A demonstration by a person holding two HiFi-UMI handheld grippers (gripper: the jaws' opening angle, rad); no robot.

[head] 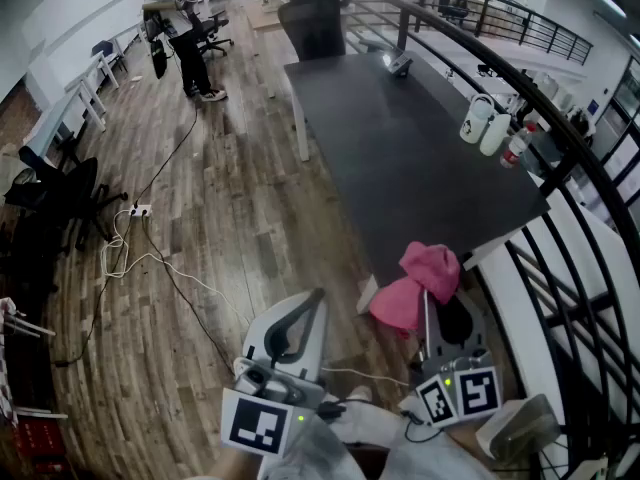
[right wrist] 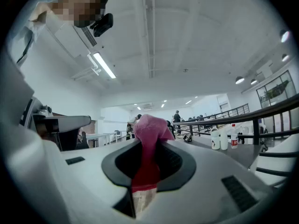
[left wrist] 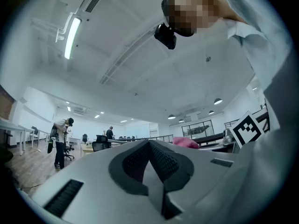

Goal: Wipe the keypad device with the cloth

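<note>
I held both tools low, close to my body, above a wooden floor (head: pixel 230 228). The left tool (head: pixel 316 300) was clenched with nothing in it. In the left gripper view its jaws met in a closed point, the left tool (left wrist: pixel 149 146) tilted up toward the ceiling.

The right tool (head: pixel 430 313) was grasping a pink cloth (head: pixel 425 283). The cloth bunched above the jaws and hung just beside the near corner of a long dark surface (head: pixel 400 158). In the right gripper view the cloth (right wrist: pixel 149 129) stood up in a crumpled peak from between the 2 closed jaws of the right tool (right wrist: pixel 148 146).

At the far end of the surface sat a small grey device (head: pixel 397 64), well apart from the cloth and too small for me to make out any keys. Along the surface's right edge stood 2 white containers (head: pixel 484 123) and a bottle with a red label (head: pixel 515 148), next to a black railing (head: pixel 590 168).

On the floor to the left, cables ran to a white power strip (head: pixel 140 209) near a black office chair (head: pixel 60 193). A person (head: pixel 182 28) stood far off at the room's other end.
</note>
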